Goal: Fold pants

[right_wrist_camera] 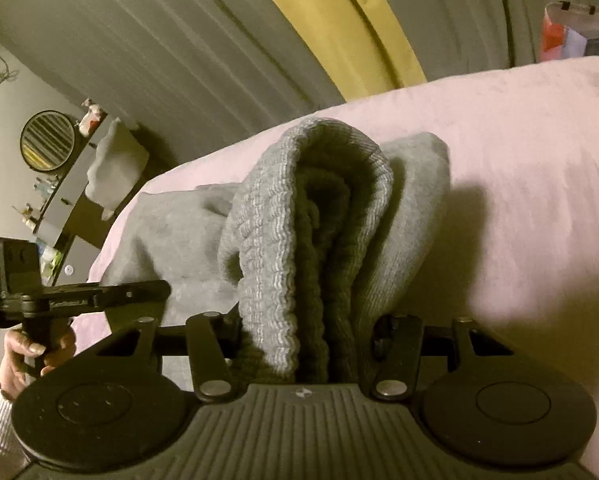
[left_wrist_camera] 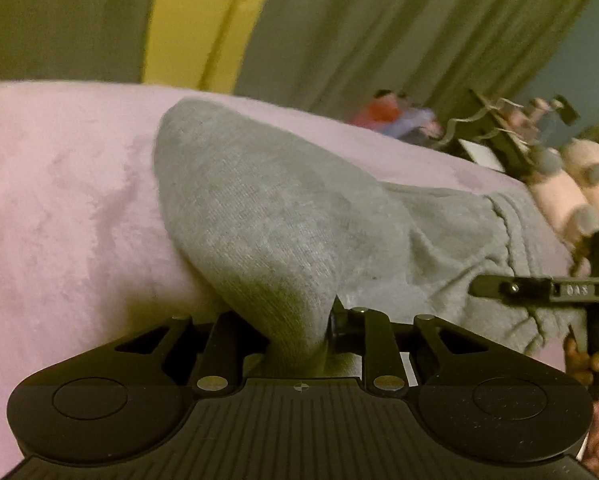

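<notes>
Mid-fold: left tool (left_wrist_camera: 295,344) clamps plain end of soft grey knit pants (left_wrist_camera: 259,208), right tool (right_wrist_camera: 303,356) clamps ribbed waistband, both above pink plush bed (right_wrist_camera: 519,200). Next, I'd judge: carry both ends across bed w/ even tension, lay flat.

Bed (left_wrist_camera: 67,208) with pink plush cover, grey pants (left_wrist_camera: 267,216) on it.
Pants lie bunched on the cover, one part raised off it; pale plush toy (left_wrist_camera: 579,184) at bed edge beyond the pants.
</notes>
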The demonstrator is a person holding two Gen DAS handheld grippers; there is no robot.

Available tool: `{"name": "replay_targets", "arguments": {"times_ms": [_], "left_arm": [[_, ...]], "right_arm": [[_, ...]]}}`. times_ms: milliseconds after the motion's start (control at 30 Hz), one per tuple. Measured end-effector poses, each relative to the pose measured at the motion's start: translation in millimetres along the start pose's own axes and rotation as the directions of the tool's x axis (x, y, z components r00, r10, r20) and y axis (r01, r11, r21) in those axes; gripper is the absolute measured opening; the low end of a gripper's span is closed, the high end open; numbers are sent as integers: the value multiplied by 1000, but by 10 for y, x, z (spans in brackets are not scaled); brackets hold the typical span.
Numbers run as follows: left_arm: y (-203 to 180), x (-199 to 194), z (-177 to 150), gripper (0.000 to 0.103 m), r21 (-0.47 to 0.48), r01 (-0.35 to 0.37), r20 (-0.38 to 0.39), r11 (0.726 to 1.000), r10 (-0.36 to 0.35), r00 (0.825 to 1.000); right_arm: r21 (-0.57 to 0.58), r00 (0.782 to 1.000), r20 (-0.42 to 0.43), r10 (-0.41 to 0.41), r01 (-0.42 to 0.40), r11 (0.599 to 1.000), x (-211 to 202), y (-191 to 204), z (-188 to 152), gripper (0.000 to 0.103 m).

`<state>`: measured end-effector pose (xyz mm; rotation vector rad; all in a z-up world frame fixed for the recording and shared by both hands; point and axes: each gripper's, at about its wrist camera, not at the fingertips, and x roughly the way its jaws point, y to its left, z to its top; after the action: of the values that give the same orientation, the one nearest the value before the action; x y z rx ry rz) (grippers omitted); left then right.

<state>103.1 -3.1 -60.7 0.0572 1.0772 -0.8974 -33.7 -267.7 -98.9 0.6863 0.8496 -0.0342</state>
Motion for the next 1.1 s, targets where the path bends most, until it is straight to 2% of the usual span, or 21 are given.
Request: {"name": "replay_targets", "arguments": {"times_ms": [67, 133, 200, 233, 300, 433, 500, 567, 633, 667, 700, 733, 767, 800, 867, 900, 933, 967, 1000, 1067, 1100], "left_arm": [[60, 186, 8, 31, -21, -43, -21, 999, 43, 999], [134, 295, -5, 43, -32, -70, -24, 997, 70, 997], [193, 287, -10, 51, -62, -64, -16, 996, 63, 998], [209, 247, -11, 53, -59, -75, -10, 995, 74, 997], [188, 134, -2, 64, -16, -147, 7, 989, 147, 989], [-33, -191, -114, 61, 75, -241, 57, 968, 237, 970], [-209, -356, -215, 66, 126, -235, 87, 964, 225, 970], [-402, -429, -331, 79, 166, -210, 96, 963, 196, 976], [-522, -372, -471, 81, 185, -193, 61, 964, 185, 981], [-547, -276, -552, 81, 183, -199, 11, 963, 201, 980], [-536, -174, -610, 80, 168, -230, -39, 958, 240, 970], [-498, -83, -676, 80, 152, -262, -84, 953, 277, 957], [-453, -34, -733, 81, 133, -277, -105, 952, 292, 951], [-396, -49, -775, 81, 96, -280, -102, 955, 289, 952], [-356, -163, -785, 79, 30, -303, -81, 953, 304, 949], [-375, -225, -790, 79, 13, -348, -68, 938, 348, 935], [-416, -281, -806, 80, 15, -391, -52, 920, 391, 919], [-468, -330, -829, 80, 25, -418, -41, 908, 419, 907], [-533, -379, -859, 82, 38, -427, -34, 903, 429, 903], [-697, -509, -945, 88, 51, -419, -21, 907, 420, 907], [-778, -567, -999, 93, 52, -411, -10, 910, 412, 911]], "right_arm": [[11, 999, -12, -30, 30, 999, 148, -86, 72, 54], [16, 996, -38, -85, 86, 996, 297, -192, 69, 56], [31, 988, -57, -143, 144, 989, 387, -312, 48, 69], [58, 988, -66, -140, 144, 988, 374, -374, 38, 69], [70, 986, -60, -155, 159, 985, 250, -380, 29, 77], [-32, 961, 18, -275, 275, 961, -114, -118, 19, 84], [-63, 959, 90, -267, 273, 960, -308, 97, -15, 84], [-104, 972, 155, -177, 194, 976, -482, 322, -59, 84], [-145, 983, 163, -85, 109, 983, -535, 465, -139, 83], [-150, 990, 133, -47, 67, 986, -481, 484, -182, 81], [-143, 995, 88, -44, 57, 988, -375, 469, -230, 68], [-140, 996, 39, -82, 87, 986, -251, 429, -278, 56], [-133, 989, 6, -146, 145, 980, -156, 349, -321, 37], [-102, 979, -19, -202, 199, 975, -95, 224, -372, 23], [-13, 984, -14, -179, 179, 984, -207, 13, -406, 12], [8, 986, -12, -169, 169, 986, -280, -11, -405, 12], [4, 983, 4, -185, 185, 983, -381, 30, -421, 14], [-37, 973, 44, -225, 227, 973, -491, 129, -437, 25], [-102, 953, 102, -285, 295, 950, -535, 326, -427, 54], [-189, 916, 225, -333, 377, 907, -697, 607, -446, 93], [-233, 913, 301, -274, 349, 908, -846, 723, -498, 95]]}}
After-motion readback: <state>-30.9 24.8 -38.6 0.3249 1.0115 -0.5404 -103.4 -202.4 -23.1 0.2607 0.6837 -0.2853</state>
